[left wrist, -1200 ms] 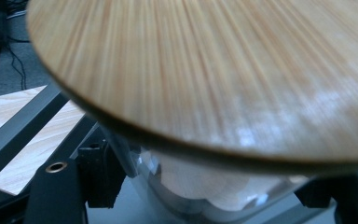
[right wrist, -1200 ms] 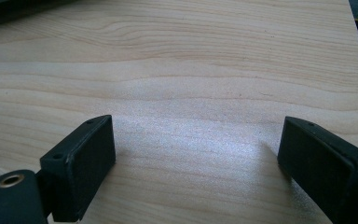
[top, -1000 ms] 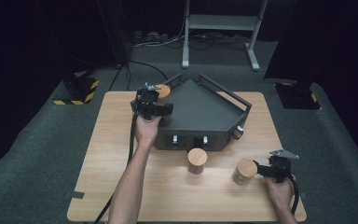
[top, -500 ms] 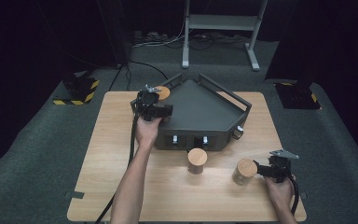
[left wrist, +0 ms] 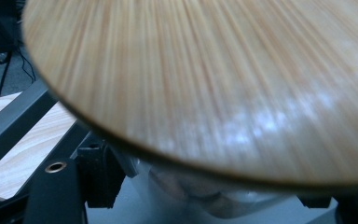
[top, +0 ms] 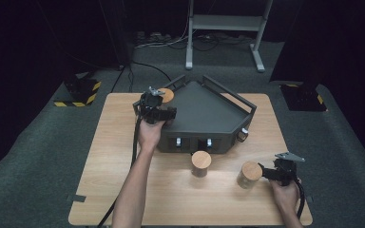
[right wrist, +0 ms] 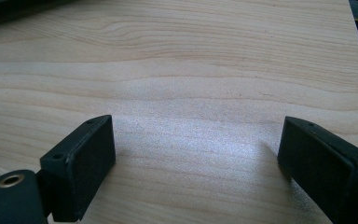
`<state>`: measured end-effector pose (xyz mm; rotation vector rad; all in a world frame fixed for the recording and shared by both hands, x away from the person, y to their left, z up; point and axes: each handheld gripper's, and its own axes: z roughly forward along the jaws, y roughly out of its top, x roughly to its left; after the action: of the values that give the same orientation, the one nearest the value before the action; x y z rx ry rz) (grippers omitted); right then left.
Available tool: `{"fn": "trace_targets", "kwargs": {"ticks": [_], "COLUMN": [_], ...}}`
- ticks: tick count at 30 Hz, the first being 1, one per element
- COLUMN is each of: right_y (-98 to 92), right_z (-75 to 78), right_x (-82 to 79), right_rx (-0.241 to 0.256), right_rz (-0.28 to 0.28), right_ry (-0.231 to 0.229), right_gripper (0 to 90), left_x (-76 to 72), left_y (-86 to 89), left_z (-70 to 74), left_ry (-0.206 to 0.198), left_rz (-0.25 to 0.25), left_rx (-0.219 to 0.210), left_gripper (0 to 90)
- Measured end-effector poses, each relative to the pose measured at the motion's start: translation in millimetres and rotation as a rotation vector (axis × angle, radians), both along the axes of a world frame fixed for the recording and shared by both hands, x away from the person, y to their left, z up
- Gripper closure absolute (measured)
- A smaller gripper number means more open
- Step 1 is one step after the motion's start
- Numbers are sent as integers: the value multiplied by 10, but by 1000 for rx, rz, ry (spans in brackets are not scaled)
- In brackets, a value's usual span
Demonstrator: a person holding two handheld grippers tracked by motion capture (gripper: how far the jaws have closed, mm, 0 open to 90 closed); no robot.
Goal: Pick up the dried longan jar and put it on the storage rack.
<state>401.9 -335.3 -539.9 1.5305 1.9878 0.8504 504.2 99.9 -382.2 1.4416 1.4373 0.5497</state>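
Left claw [top: 159,97] sits at the far-left corner of the dark tray [top: 204,114], right at a wooden-lidded jar [top: 166,95]; in the left gripper view the lid [left wrist: 223,79] looms close and blurred with the glass body below it, jaws hidden, so can't tell whether it's pinching the jar or not. Two more jars stand upright on the surface [top: 123,142] in front of the tray: middle jar [top: 201,163] just off the tray's front wall, right jar [top: 249,174] further right. Right claw [top: 268,172] is spread wide, jaws apart over bare wood in the right gripper view [right wrist: 196,154], nothing between them. Key relation: right jar lies immediately to the left of the right claw, just beside the tips, long axis vertical. Right hand is clearly nearer to it than left. My read: next move is a short level approach leftward, jaws straddling the jar body below the lid.
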Motion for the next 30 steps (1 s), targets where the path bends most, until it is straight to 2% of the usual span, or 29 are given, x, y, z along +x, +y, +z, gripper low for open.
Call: {"fn": "trace_targets", "kwargs": {"ticks": [2,6,7,11,15,22,24,30], "right_y": [0,0,0,0,0,0,0,0], "right_z": [0,0,0,0,0,0,0,0], "right_x": [0,0,0,0,0,0,0,0], "right_rx": [0,0,0,0,0,0,0,0], "right_rz": [0,0,0,0,0,0,0,0], "right_ry": [0,0,0,0,0,0,0,0], "right_gripper": [108,108,108,108,108,107,108,108], "left_x": [-5,-22,-30,-54,-94,-171,-189,-299], "left_y": [0,-13,-9,-4,0,39,43,93], "left_z": [1,9,12,19,24,21,28,50], "left_ry": [0,0,3,-1,-7,-10,-14,-14], "left_rz": [-5,-9,-14,-3,-5,-4,7,6], "left_rx": [1,-11,-3,-4,30,25,5,20], "left_gripper": [250,159,141,94,82,78,77,77]}}
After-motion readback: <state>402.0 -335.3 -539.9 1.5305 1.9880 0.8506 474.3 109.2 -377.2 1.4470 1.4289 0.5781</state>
